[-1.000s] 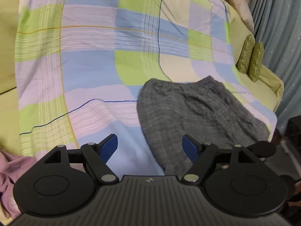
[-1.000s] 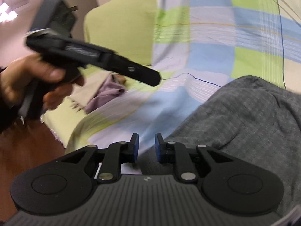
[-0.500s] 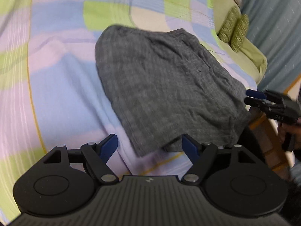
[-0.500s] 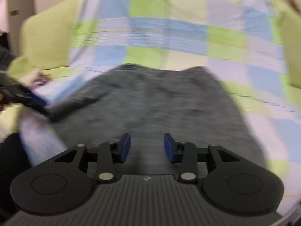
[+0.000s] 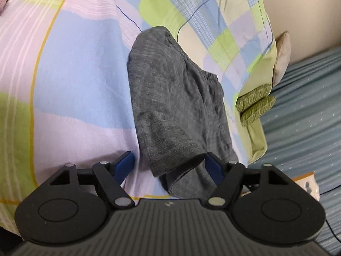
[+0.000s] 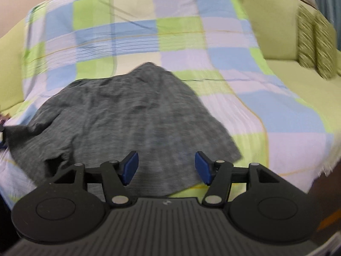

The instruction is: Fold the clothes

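Grey shorts (image 5: 174, 111) lie spread on a checked blue, green and lilac sheet (image 5: 74, 98) over a sofa. In the left wrist view my left gripper (image 5: 170, 166) is open, its blue pads on either side of one leg hem of the shorts, which lies between the jaws. In the right wrist view the shorts (image 6: 119, 123) fill the middle. My right gripper (image 6: 166, 168) is open just above the near hem of the other side of the shorts, holding nothing.
The sheet (image 6: 277, 123) drapes over a green sofa (image 6: 283, 34). Two patterned green cushions (image 6: 315, 42) stand at its right end and show in the left wrist view (image 5: 255, 104). A blue-grey curtain (image 5: 307, 111) hangs beyond.
Both grippers have moved in close to the hems of the shorts. My right gripper has opened wide. My left gripper has swung round so that one leg hem lies between its jaws.
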Motion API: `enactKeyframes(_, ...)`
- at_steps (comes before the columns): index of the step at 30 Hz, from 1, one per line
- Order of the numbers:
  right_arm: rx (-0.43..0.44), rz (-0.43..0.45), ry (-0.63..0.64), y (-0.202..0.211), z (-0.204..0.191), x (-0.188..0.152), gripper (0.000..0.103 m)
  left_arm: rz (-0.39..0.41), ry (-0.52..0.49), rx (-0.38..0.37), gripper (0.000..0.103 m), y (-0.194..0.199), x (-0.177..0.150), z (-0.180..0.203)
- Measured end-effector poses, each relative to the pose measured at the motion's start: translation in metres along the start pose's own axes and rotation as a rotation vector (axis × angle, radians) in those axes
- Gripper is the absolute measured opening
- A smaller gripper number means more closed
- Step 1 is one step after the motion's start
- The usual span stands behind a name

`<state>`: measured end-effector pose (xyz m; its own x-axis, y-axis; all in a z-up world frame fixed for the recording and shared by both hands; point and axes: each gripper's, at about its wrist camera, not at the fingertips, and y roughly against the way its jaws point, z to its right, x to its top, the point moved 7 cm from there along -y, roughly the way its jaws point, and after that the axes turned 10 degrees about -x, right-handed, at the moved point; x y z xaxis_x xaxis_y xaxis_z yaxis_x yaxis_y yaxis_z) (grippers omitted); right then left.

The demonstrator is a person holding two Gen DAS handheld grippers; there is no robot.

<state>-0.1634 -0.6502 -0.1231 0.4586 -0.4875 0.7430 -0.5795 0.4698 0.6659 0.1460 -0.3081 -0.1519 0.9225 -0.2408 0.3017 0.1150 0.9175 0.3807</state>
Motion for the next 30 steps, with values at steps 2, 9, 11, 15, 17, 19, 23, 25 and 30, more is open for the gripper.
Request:
enactKeyframes(2,-0.020,-0.003,-0.031,-0.003,0.011,-0.001,0.055,0.012,0.030,-0.003,0.057,0.003,0.002,-0.003)
enactKeyframes(9,-0.040,-0.003,-0.083,-0.012,0.029,-0.002,0.055,0.053,0.129,-0.069,0.061,0.014,0.005,-0.013)
enactKeyframes(11,-0.039,-0.010,-0.089,-0.016,0.029,-0.004,0.056,0.059,0.151,-0.084,0.063,0.012,0.006,-0.015)
enactKeyframes(15,-0.026,-0.014,-0.094,-0.018,0.025,-0.005,0.058,0.055,0.160,-0.066,0.062,0.002,0.007,-0.018)
enactKeyframes(17,-0.023,-0.015,-0.096,-0.018,0.025,-0.006,0.059,0.045,0.148,-0.041,0.061,-0.003,0.006,-0.018)
enactKeyframes(19,-0.022,-0.013,-0.100,-0.017,0.025,-0.006,0.059,0.028,0.116,0.001,0.054,-0.007,0.005,-0.017)
enactKeyframes(23,-0.039,0.001,-0.121,-0.014,0.031,-0.006,0.059,-0.007,-0.014,0.112,0.007,-0.003,0.004,-0.008)
enactKeyframes(25,-0.049,0.003,-0.136,-0.014,0.035,-0.005,0.059,-0.010,-0.070,0.131,0.005,0.006,0.005,-0.002)
enactKeyframes(30,-0.079,0.021,-0.176,-0.021,0.051,-0.002,0.059,-0.019,-0.263,0.241,0.003,0.026,0.006,0.021)
